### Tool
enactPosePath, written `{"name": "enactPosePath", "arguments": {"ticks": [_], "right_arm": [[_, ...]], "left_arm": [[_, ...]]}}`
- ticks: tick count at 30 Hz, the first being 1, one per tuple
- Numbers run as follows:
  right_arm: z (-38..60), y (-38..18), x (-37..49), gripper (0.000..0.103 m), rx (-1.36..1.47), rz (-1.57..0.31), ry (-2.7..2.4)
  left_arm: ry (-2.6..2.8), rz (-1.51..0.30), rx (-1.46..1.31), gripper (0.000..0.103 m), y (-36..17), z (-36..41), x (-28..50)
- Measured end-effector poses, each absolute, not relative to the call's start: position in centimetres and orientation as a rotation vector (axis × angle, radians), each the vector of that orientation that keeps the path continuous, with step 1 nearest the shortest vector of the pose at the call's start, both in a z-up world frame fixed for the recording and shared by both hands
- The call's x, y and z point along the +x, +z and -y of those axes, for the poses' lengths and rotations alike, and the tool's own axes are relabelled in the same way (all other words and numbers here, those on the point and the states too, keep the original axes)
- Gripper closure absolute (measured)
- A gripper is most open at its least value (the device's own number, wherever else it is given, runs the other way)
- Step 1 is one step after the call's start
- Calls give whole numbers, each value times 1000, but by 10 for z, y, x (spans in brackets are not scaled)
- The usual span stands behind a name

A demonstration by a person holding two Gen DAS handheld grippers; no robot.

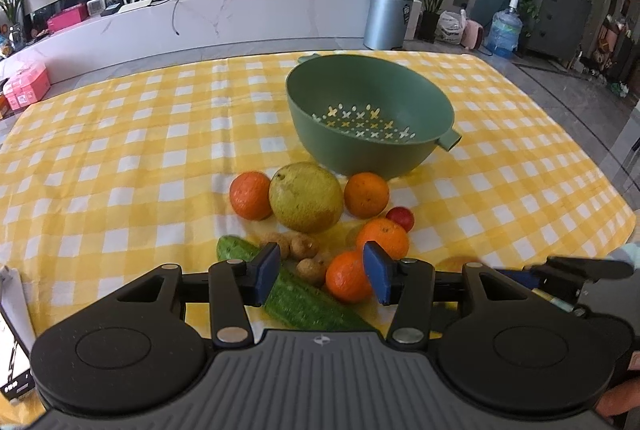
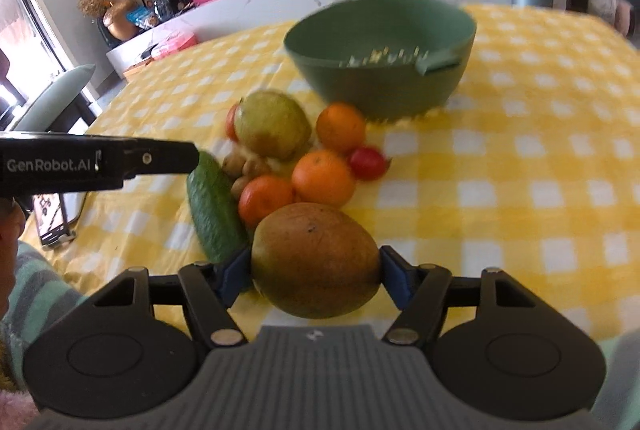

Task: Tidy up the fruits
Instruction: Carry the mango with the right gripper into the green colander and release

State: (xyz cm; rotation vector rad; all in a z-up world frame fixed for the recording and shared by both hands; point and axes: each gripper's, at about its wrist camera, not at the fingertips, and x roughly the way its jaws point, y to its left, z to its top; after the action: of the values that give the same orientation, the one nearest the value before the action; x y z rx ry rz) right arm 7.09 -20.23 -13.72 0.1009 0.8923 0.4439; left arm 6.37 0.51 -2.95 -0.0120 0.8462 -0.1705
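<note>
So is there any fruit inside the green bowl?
No, the green bowl shows only its bare holed bottom, and the oranges lie on the cloth beside it.

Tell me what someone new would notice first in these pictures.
A big brownish-green mango sits clamped in the right hand-held gripper, close to the camera. Behind it, a cluster of oranges, a pear and a cucumber lies on the yellow checked tablecloth, before an empty green colander.

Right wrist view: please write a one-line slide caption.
Right claw shut on a mango, before the empty green colander.
</note>
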Motion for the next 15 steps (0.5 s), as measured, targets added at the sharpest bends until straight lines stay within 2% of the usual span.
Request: {"name": "enactPosePath", "arguments": {"ticks": [7,15], "right_arm": [[216,-108,88,37,48,-790,411],[231,-69,130,37,33,-672,393]], "left_arm": [[-243,-864,53,44,-34,-6,89],[-258,-923,88,37,-52,-1,131]]}}
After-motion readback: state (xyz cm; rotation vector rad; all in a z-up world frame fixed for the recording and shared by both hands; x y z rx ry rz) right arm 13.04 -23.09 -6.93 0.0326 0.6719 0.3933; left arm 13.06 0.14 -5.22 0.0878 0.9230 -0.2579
